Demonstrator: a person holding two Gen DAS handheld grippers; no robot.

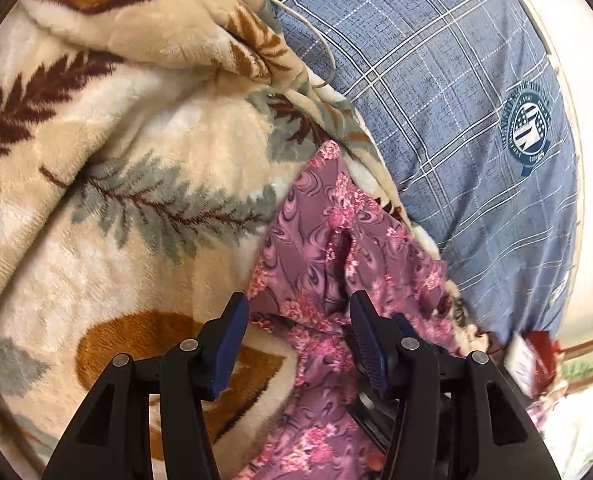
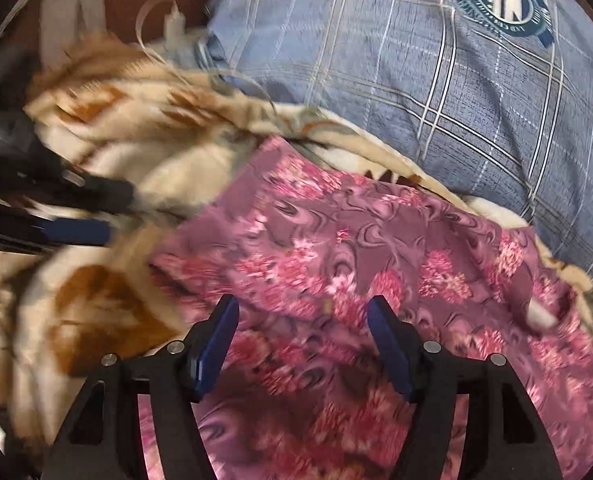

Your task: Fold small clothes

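Observation:
A small purple garment with pink flowers (image 1: 320, 240) lies on a cream leaf-print blanket (image 1: 116, 160). In the left wrist view it runs as a narrow, creased strip from the centre down to the bottom edge. My left gripper (image 1: 298, 308) is open, its blue-padded jaws either side of the cloth's lower part, not closed on it. In the right wrist view the garment (image 2: 356, 248) spreads wide across the middle. My right gripper (image 2: 302, 312) is open just above it. The left gripper shows blurred at the left edge of the right wrist view (image 2: 76, 232).
A blue plaid pillow with a round crest (image 1: 456, 100) lies beyond the blanket; it also shows in the right wrist view (image 2: 436, 60). A white cable (image 1: 296, 12) crosses the blanket's top. A white charger and cable (image 2: 172, 20) lie at the back left. Red and white items (image 1: 532, 356) sit at the right.

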